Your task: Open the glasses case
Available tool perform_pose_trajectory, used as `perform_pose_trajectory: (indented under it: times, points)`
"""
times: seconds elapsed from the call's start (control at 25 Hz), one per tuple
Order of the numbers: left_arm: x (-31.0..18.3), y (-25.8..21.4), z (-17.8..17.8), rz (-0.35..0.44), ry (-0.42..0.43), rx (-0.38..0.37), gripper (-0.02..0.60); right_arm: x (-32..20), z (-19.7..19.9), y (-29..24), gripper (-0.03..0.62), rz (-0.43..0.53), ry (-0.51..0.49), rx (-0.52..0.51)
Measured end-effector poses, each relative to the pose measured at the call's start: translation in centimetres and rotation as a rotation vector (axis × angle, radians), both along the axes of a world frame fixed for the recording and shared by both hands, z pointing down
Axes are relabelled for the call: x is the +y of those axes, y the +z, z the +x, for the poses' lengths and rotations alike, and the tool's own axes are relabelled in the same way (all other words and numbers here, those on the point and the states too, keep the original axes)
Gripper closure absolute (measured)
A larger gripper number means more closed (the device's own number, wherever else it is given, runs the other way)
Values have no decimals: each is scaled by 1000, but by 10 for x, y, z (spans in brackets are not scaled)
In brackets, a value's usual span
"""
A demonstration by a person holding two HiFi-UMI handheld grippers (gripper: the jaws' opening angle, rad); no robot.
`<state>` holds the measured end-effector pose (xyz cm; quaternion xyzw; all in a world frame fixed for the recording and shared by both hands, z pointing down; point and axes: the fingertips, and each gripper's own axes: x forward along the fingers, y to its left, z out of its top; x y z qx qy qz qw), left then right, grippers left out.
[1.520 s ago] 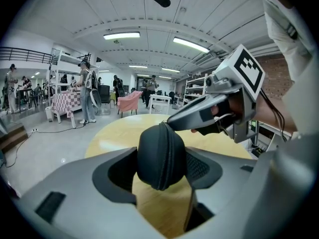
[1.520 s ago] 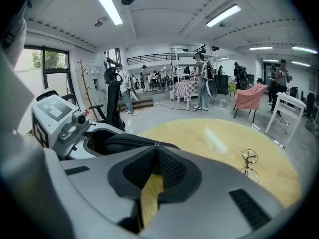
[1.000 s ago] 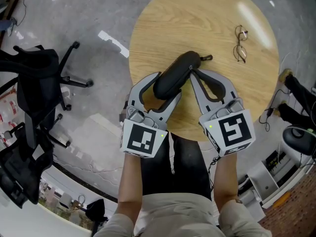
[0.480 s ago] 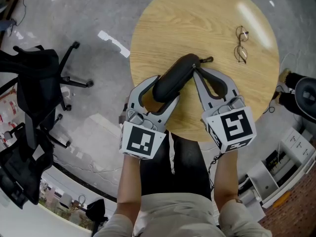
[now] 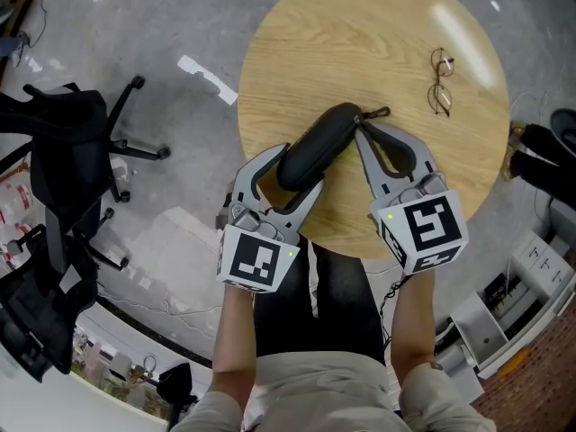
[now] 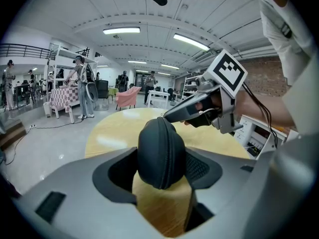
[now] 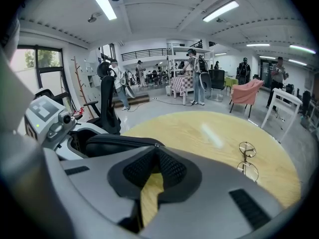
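The black zippered glasses case (image 5: 317,144) lies near the front of the round wooden table (image 5: 360,34). My left gripper (image 5: 303,164) is shut on the case's near end, with a jaw on each side, and the case (image 6: 160,151) fills the space between those jaws. My right gripper (image 5: 360,126) is shut, and its tips meet at the case's far end on the zipper pull (image 5: 376,112). In the right gripper view the closed tips (image 7: 154,147) touch the case's zip line (image 7: 117,142).
A pair of thin wire glasses (image 5: 438,81) lies on the table's far right part, also visible as the glasses (image 7: 247,159). A black office chair (image 5: 63,151) stands on the floor to the left. Furniture and dark objects sit by the right edge.
Both grippers and the case stay almost still. Only a dark shape at the right edge of the head view has shifted.
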<state>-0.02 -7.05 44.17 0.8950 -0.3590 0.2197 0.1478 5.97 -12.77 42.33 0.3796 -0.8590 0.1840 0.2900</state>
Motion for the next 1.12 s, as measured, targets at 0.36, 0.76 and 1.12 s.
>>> perform_pose_trajectory:
  times: [0.36,0.76,1.12]
  points:
    - [7,10,-2,-28,-12,0,298,-2,1,2,556,-20,11,-7]
    - [17,18,-3,-55,-17,1,298,-7,10,12,560,-47,35,11]
    - [19,20,-3,-61,-22,3,298,-9,12,25,574,-79,38,16]
